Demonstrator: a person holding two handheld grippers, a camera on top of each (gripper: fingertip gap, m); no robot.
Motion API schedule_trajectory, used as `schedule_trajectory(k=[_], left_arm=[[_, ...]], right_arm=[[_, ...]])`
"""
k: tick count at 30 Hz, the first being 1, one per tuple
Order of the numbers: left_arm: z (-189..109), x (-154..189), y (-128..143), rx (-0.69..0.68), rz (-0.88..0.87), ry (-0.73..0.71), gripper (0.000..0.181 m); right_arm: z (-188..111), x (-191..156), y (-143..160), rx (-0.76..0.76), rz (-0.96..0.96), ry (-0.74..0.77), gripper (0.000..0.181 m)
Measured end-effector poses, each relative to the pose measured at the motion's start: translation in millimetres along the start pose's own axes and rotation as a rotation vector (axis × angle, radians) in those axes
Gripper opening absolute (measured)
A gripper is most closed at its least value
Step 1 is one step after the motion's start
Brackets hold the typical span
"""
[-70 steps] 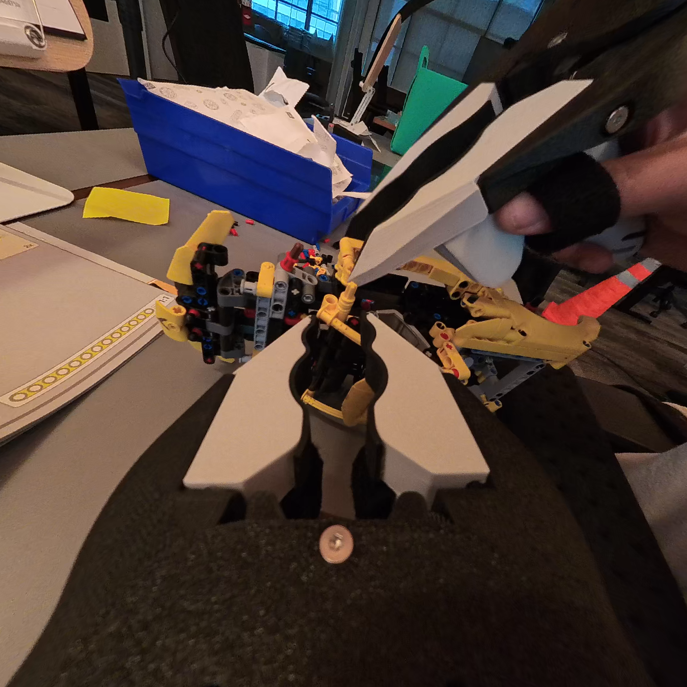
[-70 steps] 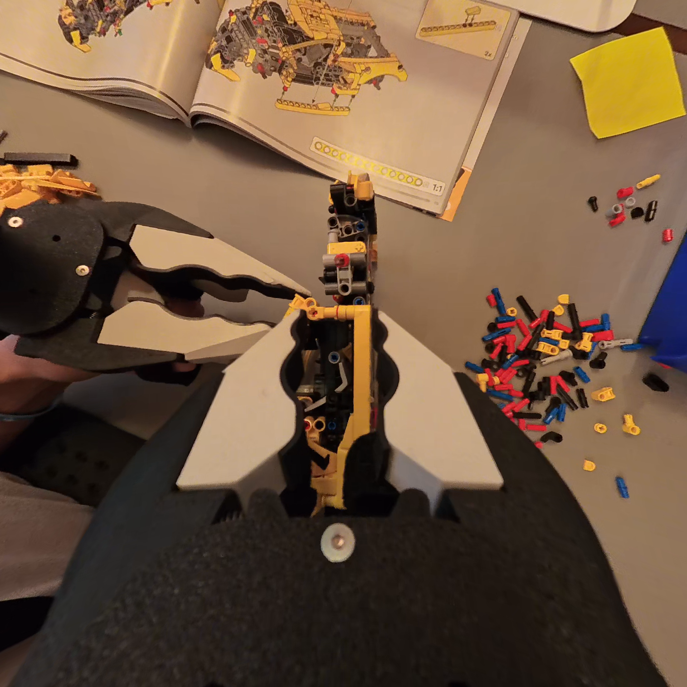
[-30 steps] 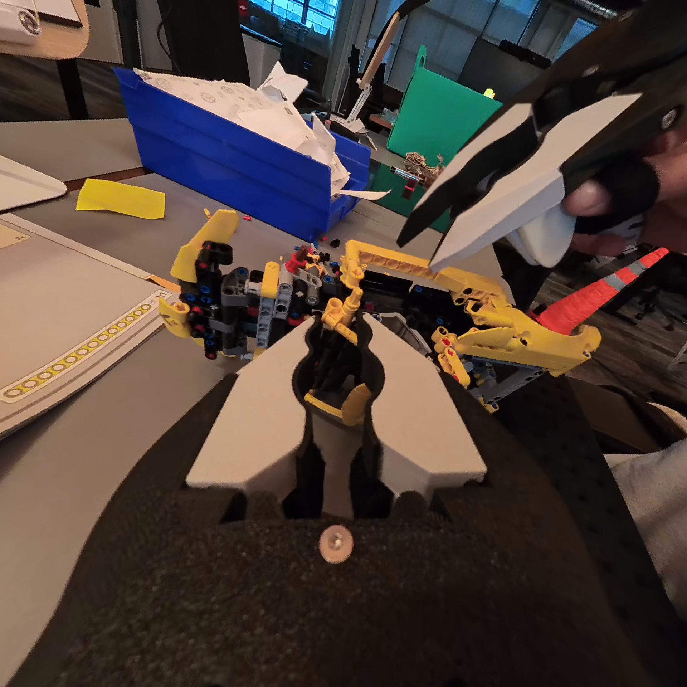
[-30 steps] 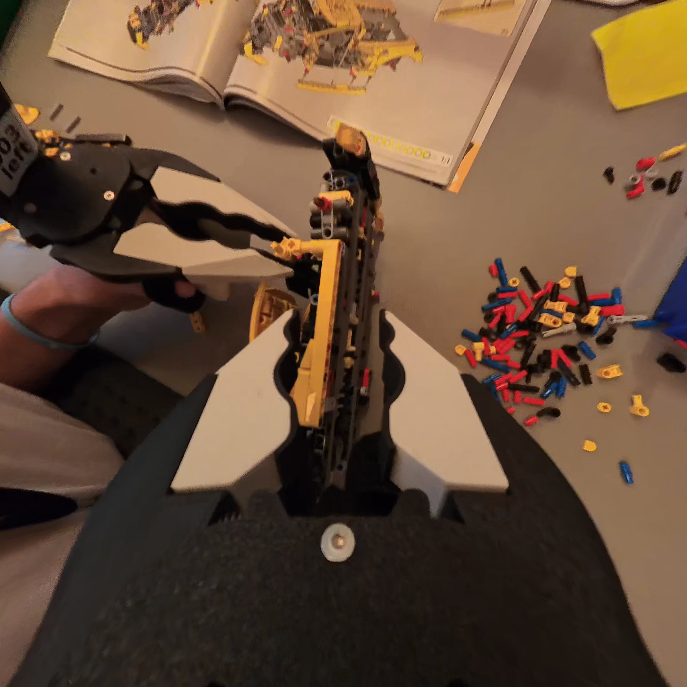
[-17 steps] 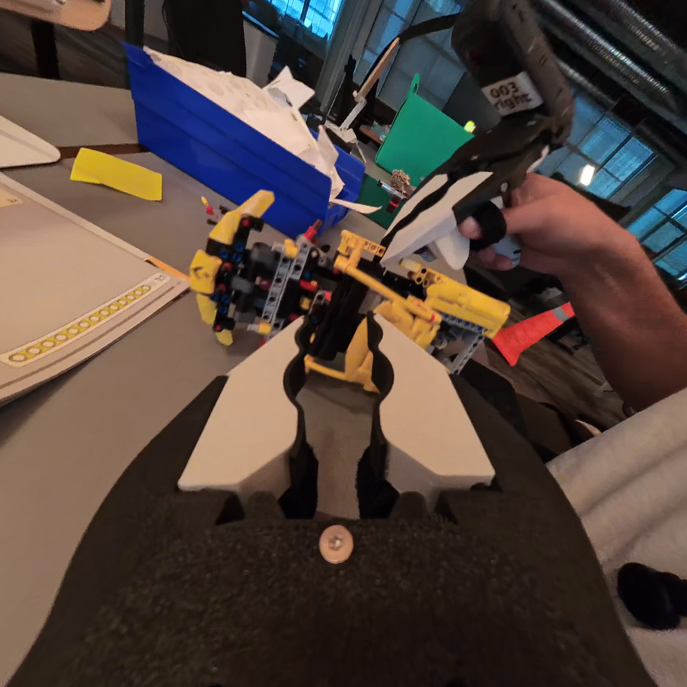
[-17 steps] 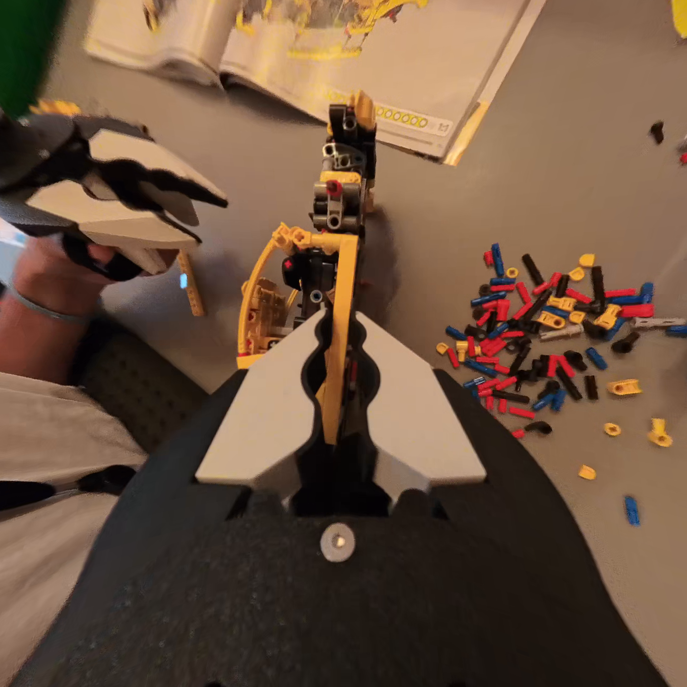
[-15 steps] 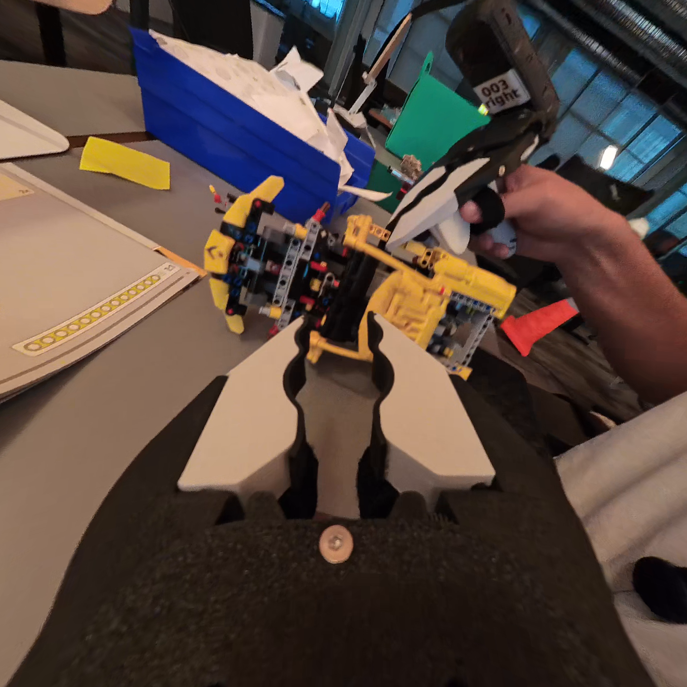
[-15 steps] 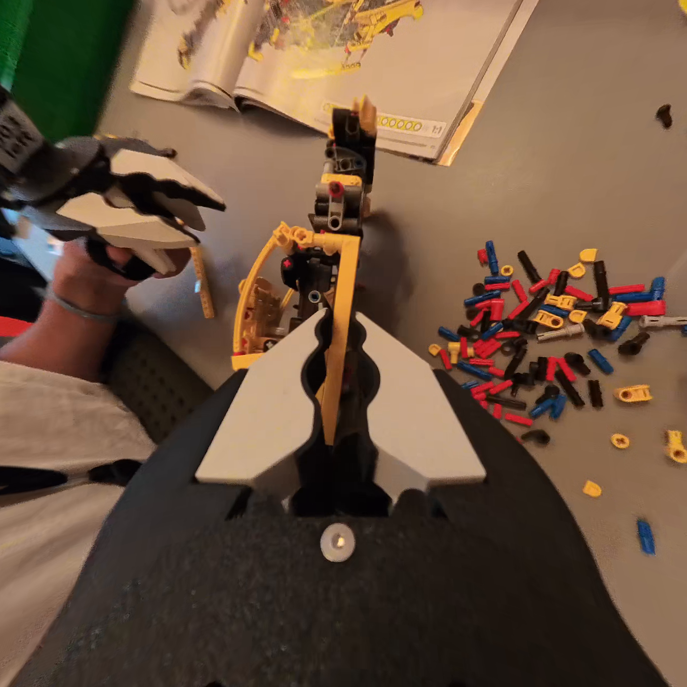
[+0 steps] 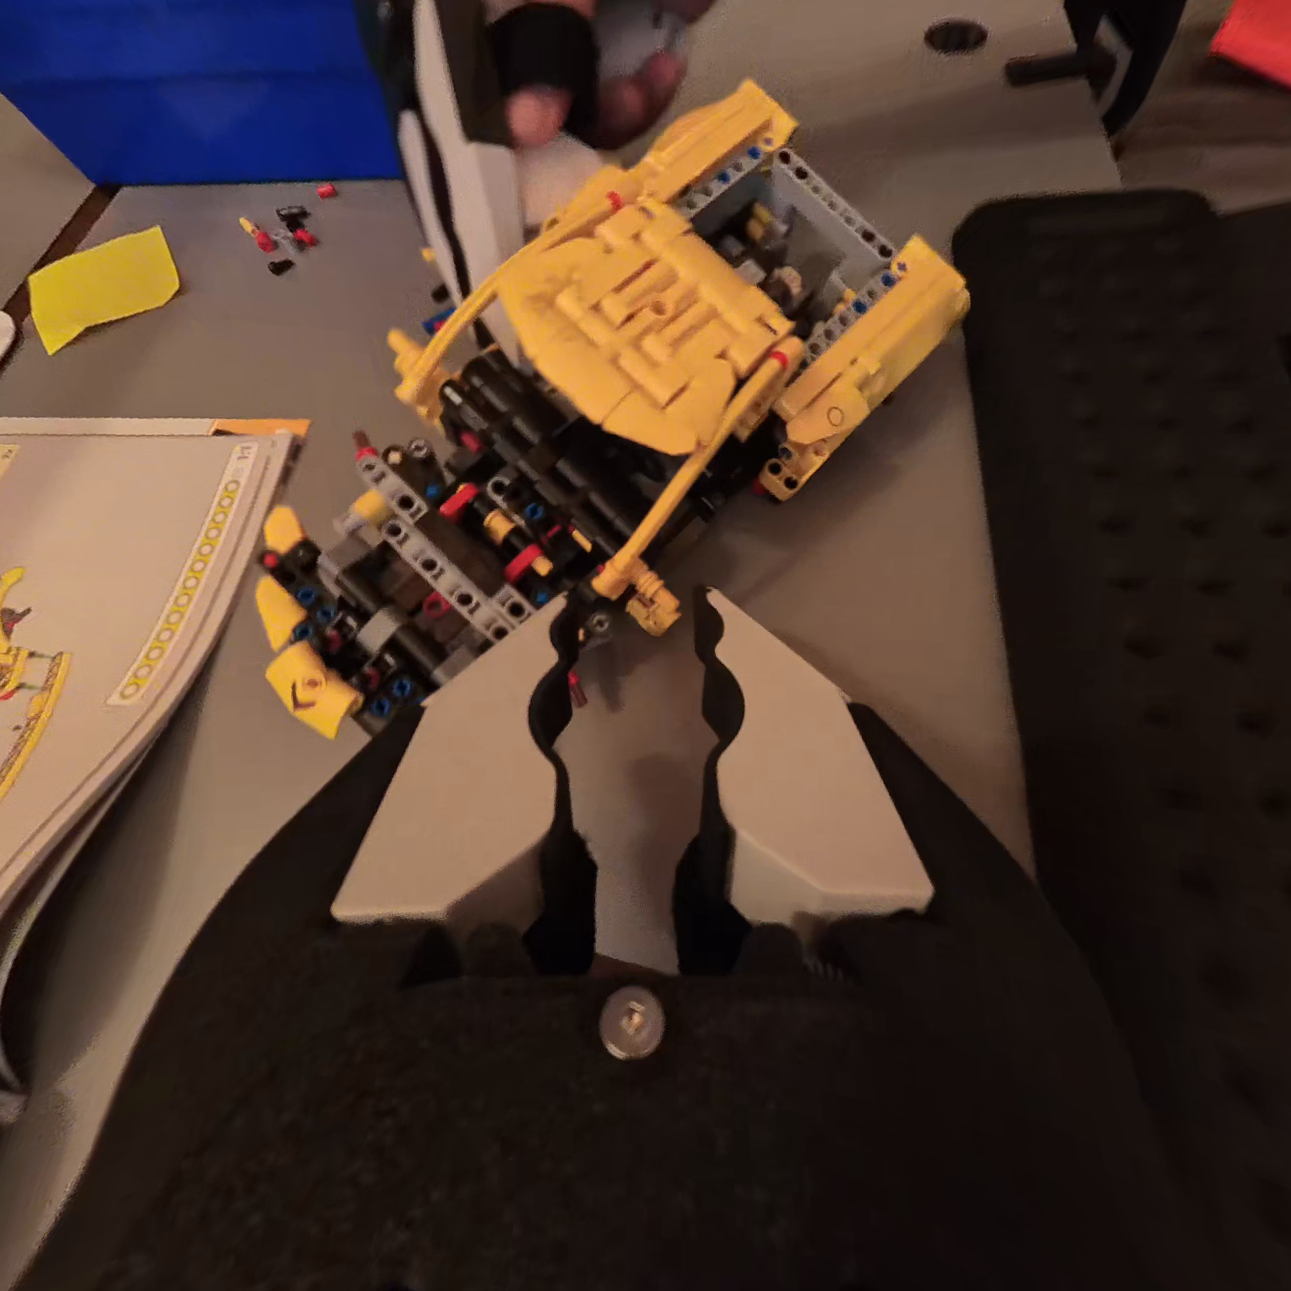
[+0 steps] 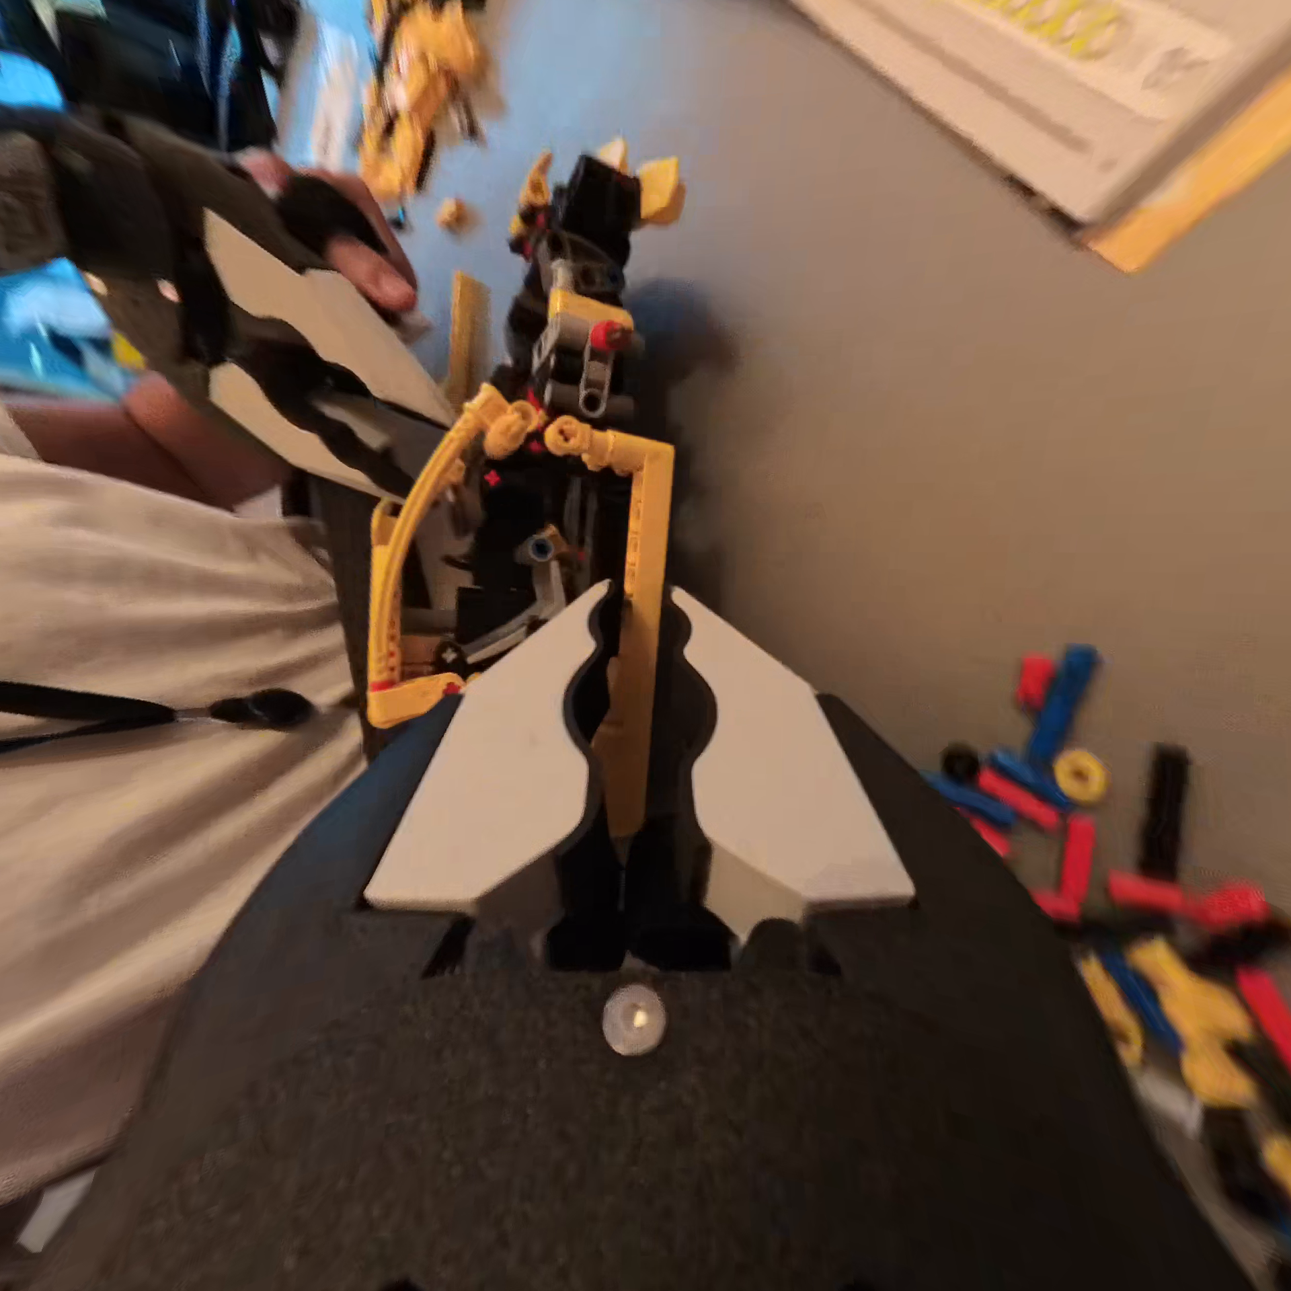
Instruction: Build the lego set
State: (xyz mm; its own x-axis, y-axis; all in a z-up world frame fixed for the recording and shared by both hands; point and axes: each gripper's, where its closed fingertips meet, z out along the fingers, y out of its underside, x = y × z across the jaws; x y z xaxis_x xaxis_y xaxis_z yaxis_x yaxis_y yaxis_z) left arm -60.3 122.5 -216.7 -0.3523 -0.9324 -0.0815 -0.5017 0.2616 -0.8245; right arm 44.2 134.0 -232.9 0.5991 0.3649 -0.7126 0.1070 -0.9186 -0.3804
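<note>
Yellow lego model (image 10: pixel 559 489) sits clamped in right tool (image 10: pixel 639 608), left tool (image 9: pixel 632 615) open beside it.

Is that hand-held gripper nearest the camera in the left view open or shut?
Open. The left hand-held gripper has bare table showing between its fingers, which close on nothing; the yellow lego model lies just beyond its tips.

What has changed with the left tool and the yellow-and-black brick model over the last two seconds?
The left tool has let go of the yellow-and-black brick model and now sits open just short of it. The model has tipped, showing its yellow panel. The right tool stays shut on the model's yellow beam.
</note>
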Motion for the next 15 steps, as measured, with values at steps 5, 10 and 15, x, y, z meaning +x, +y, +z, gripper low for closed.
schedule_trajectory(k=[5,10,15], left_arm=[[-10,13,13,-0.078,0.065,-0.085,0.032],[-13,9,15,-0.074,-0.009,-0.122,0.032],[-13,5,18,-0.077,-0.09,-0.11,0.025]], right_arm=[[38,-1,-7,-0.233,-0.087,-0.048,0.011],[58,-3,-18,-0.37,-0.148,-0.083,0.01],[66,-5,-26,-0.44,-0.25,-0.066,0.012]])
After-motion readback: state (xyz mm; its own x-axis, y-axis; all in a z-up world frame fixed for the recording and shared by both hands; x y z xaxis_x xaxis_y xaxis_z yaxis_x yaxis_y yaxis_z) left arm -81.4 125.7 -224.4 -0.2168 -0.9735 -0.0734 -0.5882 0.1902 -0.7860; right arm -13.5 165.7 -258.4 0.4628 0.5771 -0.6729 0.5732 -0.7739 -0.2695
